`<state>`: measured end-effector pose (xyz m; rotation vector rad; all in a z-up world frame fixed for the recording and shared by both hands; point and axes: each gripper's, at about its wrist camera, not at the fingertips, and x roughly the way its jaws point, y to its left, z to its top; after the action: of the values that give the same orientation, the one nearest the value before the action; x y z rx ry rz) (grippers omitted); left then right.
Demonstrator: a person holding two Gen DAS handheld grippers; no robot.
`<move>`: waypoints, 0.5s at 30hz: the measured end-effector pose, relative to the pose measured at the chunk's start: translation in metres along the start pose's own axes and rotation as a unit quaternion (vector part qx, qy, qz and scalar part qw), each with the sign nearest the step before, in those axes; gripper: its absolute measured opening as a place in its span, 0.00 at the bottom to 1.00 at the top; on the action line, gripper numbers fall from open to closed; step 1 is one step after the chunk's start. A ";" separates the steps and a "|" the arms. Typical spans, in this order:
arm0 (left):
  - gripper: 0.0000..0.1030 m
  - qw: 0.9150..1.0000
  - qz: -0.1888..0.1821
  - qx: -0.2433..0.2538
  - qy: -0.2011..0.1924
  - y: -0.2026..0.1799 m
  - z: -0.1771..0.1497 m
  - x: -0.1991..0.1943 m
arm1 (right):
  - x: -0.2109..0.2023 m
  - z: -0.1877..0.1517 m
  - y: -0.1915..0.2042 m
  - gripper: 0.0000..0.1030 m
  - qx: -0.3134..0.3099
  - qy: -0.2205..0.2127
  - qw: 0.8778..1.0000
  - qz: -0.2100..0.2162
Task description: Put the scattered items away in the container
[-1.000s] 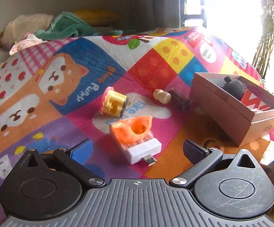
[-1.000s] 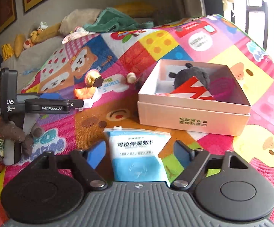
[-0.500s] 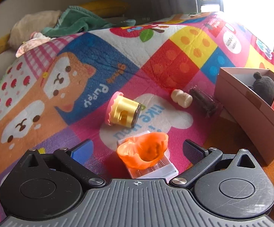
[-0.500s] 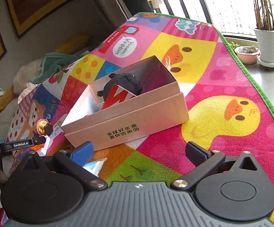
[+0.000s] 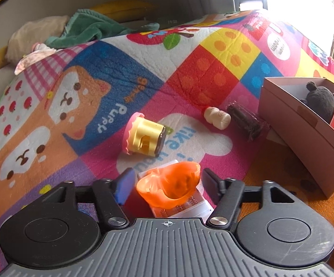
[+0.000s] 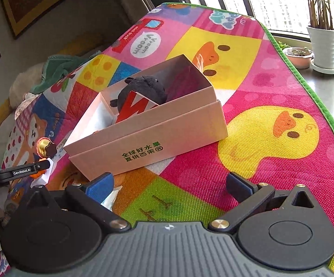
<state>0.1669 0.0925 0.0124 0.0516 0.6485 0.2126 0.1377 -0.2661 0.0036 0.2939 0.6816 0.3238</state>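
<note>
Fingers of the left tool (image 5: pixel 167 182) have narrowed around the orange toy (image 5: pixel 170 188); right tool (image 6: pixel 169 184) stays wide.

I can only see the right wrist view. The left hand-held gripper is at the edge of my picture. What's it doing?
Observer: The left hand-held gripper straddles an orange cup-shaped toy that sits on a white block. I cannot tell whether its pads touch the toy.
Operator: Is anything hidden behind the box from me?
Observer: Yes. A cream peg and a dark cylinder lie on the mat beside the box, outside it.
</note>
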 end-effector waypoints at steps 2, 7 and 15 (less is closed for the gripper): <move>0.60 1.000 -0.009 -0.003 0.000 0.002 0.000 -0.001 | -0.001 0.000 -0.001 1.00 0.000 -0.001 1.000 0.003; 0.60 0.998 -0.042 0.020 -0.029 -0.008 0.002 -0.027 | -0.003 0.000 -0.009 1.00 0.020 -0.007 1.000 0.021; 0.61 0.982 -0.170 0.074 -0.023 -0.059 -0.030 -0.087 | 0.002 0.000 0.006 1.00 -0.022 0.008 1.000 -0.012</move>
<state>0.0919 0.0159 0.0337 0.0862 0.6163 -0.1670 0.1383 -0.2601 0.0045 0.2414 0.6916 0.3179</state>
